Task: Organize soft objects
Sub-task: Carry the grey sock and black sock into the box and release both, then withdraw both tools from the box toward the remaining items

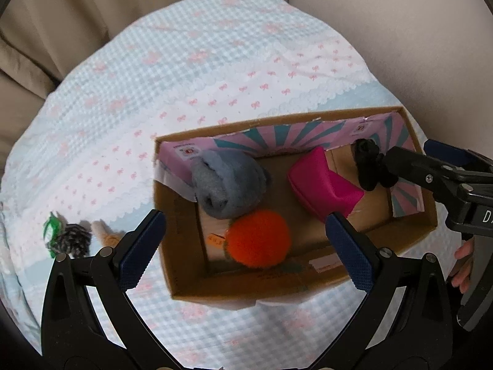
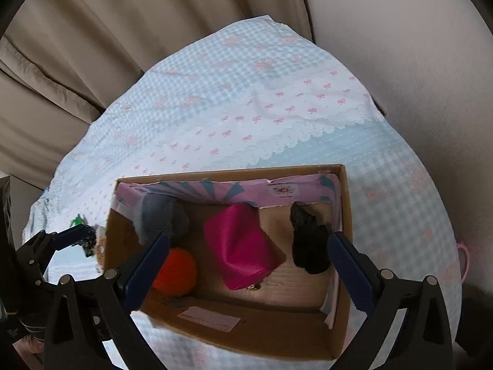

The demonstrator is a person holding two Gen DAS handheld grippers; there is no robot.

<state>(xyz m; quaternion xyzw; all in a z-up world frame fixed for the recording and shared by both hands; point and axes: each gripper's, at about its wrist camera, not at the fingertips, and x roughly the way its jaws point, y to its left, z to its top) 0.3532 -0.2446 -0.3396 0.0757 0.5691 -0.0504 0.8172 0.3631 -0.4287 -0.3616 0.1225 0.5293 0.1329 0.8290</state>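
Cloth (image 1: 215,71) covers the table, carrying an open box (image 1: 428,215). Inside lie a pink pouch (image 2: 243,246), grey plush (image 1: 228,185), orange pompom (image 1: 258,237) and black bundle (image 2: 309,243). Left gripper (image 1: 246,240) hangs wide above the pompom; right gripper (image 2: 249,265) gapes wide too, empty. A striped toy (image 1: 72,239) lies outside, left of the box.

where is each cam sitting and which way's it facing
Left wrist: rides the left tool, looking down into the cardboard box; its open fingers, the right tool and a hand show.
Right wrist: rides the right tool, above the box's right end; its open fingers and the left tool show.
Shared: box, orange pom-pom, pink pouch, black item.
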